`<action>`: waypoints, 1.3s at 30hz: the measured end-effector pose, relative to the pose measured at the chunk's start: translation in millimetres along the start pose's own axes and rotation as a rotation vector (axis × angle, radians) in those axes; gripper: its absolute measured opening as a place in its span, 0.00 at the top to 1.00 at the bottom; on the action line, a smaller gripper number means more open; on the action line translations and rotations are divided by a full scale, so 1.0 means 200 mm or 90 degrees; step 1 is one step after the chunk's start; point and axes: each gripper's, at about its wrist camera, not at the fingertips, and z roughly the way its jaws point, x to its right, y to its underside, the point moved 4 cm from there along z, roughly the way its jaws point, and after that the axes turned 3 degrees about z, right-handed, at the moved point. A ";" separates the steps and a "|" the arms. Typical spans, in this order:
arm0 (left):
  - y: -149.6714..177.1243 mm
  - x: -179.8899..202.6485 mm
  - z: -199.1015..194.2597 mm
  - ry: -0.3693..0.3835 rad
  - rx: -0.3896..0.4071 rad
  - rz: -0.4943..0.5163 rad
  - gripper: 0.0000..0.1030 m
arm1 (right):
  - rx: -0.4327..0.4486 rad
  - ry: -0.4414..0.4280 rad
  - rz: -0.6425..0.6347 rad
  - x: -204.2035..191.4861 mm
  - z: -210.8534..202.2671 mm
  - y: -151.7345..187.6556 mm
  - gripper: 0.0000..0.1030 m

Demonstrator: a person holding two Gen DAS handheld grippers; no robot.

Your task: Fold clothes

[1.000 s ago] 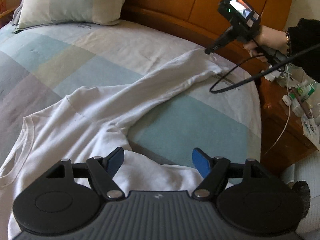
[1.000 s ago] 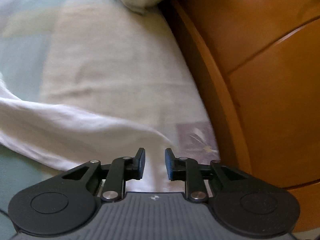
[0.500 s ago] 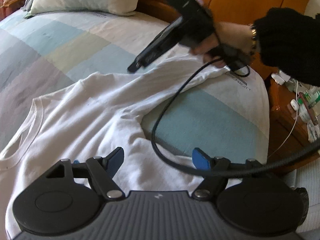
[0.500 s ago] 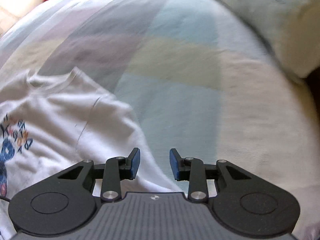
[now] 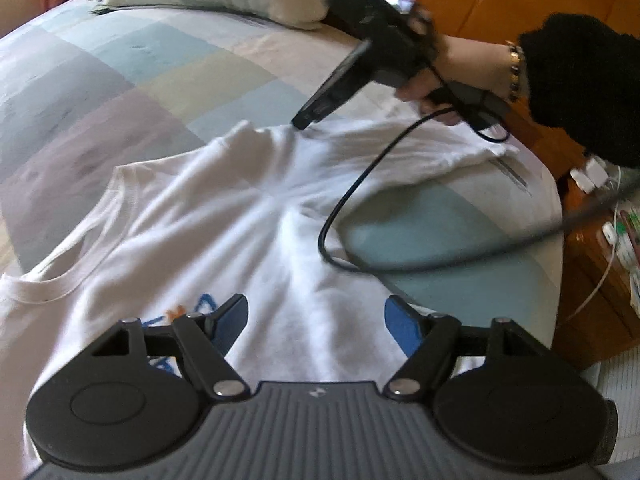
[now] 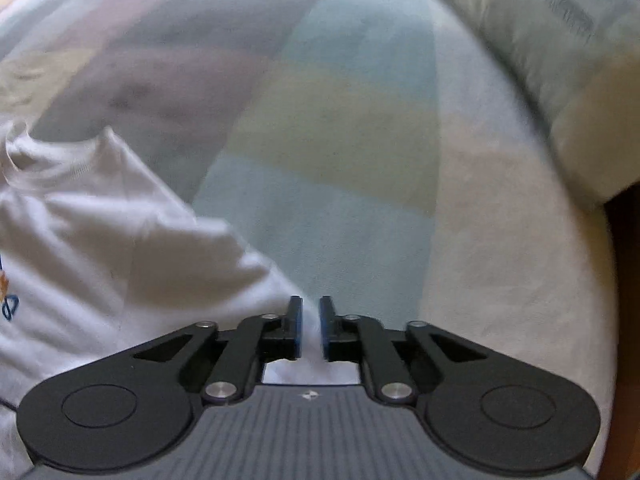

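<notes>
Our left gripper (image 5: 316, 320) hung released over the white shirt (image 5: 224, 208), spread along the near edge of the bed (image 5: 120, 80). Our right gripper (image 6: 311, 320) had just been closing at its shoulder, cloth edge between the jaws; we couldn't tell whether it pinched. A shallow bite might slip. The cable (image 5: 340, 208) lying across the sleeve could drag it.

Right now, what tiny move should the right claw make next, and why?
Probably finish pinching. The right claw sits at the shoulder edge of the white T-shirt, and its jaws have just been closing, yet a thin gap shows, with cloth seemingly between them. A firm grip there would let it lift that side for a fold.
</notes>
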 end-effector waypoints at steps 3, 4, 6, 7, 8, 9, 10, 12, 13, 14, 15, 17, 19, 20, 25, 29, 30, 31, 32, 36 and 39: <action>0.01 -0.05 0.00 -0.014 0.001 -0.021 0.27 | 0.069 -0.081 0.020 -0.05 -0.08 -0.11 0.61; 0.02 -0.07 0.00 -0.018 -0.001 -0.028 0.27 | 0.080 -0.112 0.018 -0.09 -0.08 -0.15 0.57; 0.03 -0.09 -0.01 -0.025 -0.004 -0.041 0.27 | 0.087 -0.153 -0.018 -0.21 -0.04 -0.23 0.55; 0.03 -0.10 -0.01 -0.026 -0.005 -0.046 0.27 | 0.086 -0.168 -0.043 -0.28 -0.01 -0.26 0.55; 0.04 -0.10 -0.02 -0.027 -0.005 -0.051 0.27 | 0.080 -0.179 -0.070 -0.34 0.03 -0.29 0.55; 0.05 -0.11 -0.02 -0.028 -0.007 -0.055 0.27 | 0.073 -0.180 -0.094 -0.40 0.07 -0.30 0.55; 0.07 -0.12 -0.03 -0.030 -0.008 -0.058 0.27 | 0.065 -0.181 -0.118 -0.45 0.11 -0.31 0.55; 0.10 -0.14 -0.05 -0.038 -0.009 -0.065 0.27 | 0.051 -0.181 -0.158 -0.54 0.18 -0.33 0.57; 0.12 -0.15 -0.05 -0.041 -0.009 -0.072 0.27 | 0.047 -0.182 -0.167 -0.56 0.19 -0.33 0.69; 0.13 -0.17 -0.06 -0.046 -0.009 -0.082 0.27 | 0.044 -0.181 -0.176 -0.58 0.20 -0.33 0.78; 0.15 -0.18 -0.07 -0.051 -0.009 -0.091 0.27 | 0.053 -0.169 -0.180 -0.59 0.20 -0.34 0.90; 0.19 -0.22 -0.08 -0.060 -0.009 -0.110 0.27 | 0.078 -0.137 -0.178 -0.59 0.19 -0.37 0.96; 0.22 -0.25 -0.11 -0.071 -0.007 -0.127 0.27 | 0.067 -0.117 -0.161 -0.58 0.20 -0.43 0.94; 0.24 -0.27 -0.12 -0.077 -0.006 -0.135 0.27 | 0.054 -0.118 -0.153 -0.58 0.20 -0.46 0.90; 0.32 -0.37 -0.19 -0.107 -0.003 -0.182 0.27 | 0.081 -0.221 -0.139 -0.71 0.04 -0.54 0.86; 0.41 -0.43 -0.24 -0.141 -0.011 -0.213 0.27 | 0.078 -0.285 -0.182 -0.96 0.04 -0.60 0.85; 0.43 -0.45 -0.25 -0.145 -0.010 -0.222 0.27 | 0.076 -0.295 -0.191 -1.03 0.05 -0.61 0.83; 0.46 -0.46 -0.27 -0.149 -0.010 -0.231 0.27 | 0.069 -0.304 -0.201 -1.09 0.07 -0.62 0.82; 0.49 -0.47 -0.28 -0.154 -0.010 -0.240 0.27 | 0.061 -0.312 -0.212 -1.16 0.08 -0.63 0.82; 0.59 -0.52 -0.33 -0.172 -0.009 -0.270 0.27 | 0.012 -0.322 -0.274 -1.35 0.19 -0.62 0.76; 0.67 -0.55 -0.35 -0.180 -0.004 -0.299 0.27 | 0.019 -0.329 -0.314 -1.41 0.19 -0.60 0.50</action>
